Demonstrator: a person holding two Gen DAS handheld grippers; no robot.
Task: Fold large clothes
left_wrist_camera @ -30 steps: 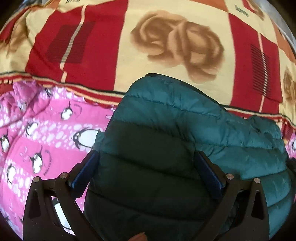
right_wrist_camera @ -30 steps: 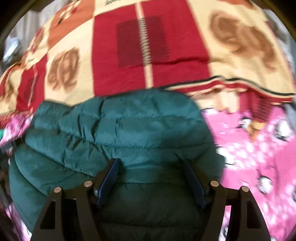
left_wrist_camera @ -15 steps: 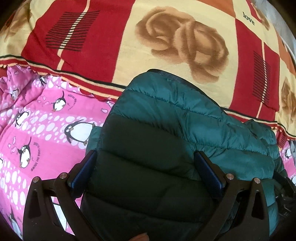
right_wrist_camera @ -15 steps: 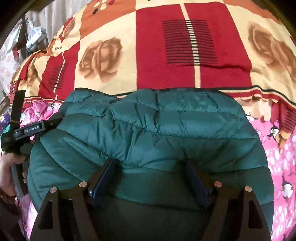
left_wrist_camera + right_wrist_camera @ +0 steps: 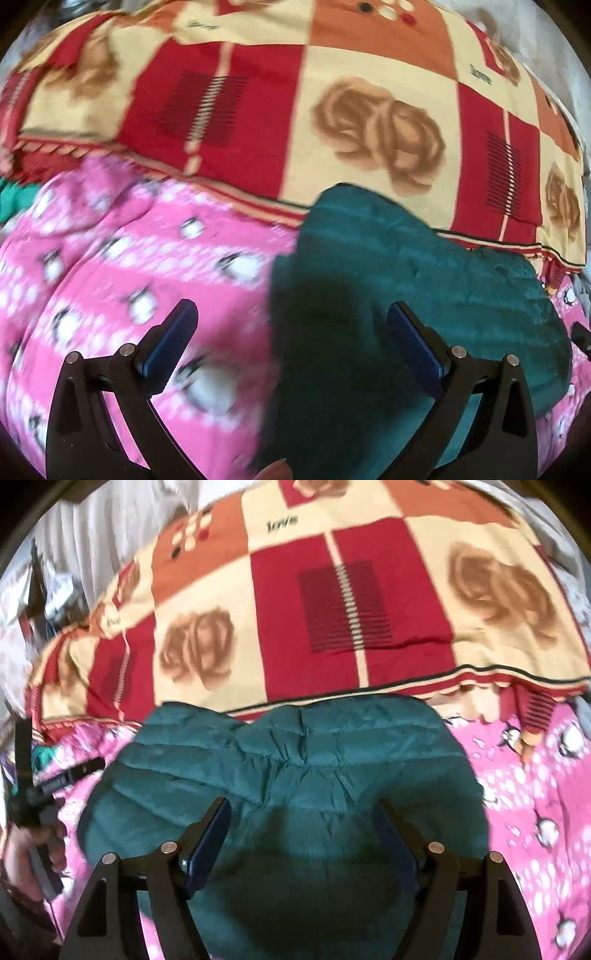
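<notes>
1. Left tool (image 5: 291, 334) spread wide, gripping nothing, over the green puffer jacket's (image 5: 406, 280) left edge;
2. Right tool (image 5: 303, 830) wide too, above the jacket; contact unclear;
3. Jacket lies on the pink penguin sheet (image 5: 110, 277).

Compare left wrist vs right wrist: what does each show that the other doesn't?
Left wrist only: a fingertip at the bottom edge and a wide stretch of pink sheet left of the jacket.

Right wrist only: the person's left hand holding the black left gripper body, and pale curtains behind the bed.

Both: the quilted teal puffer jacket on the pink penguin-print sheet, the red-and-cream rose-patterned blanket behind, and that view's own jaws spread wide.
</notes>
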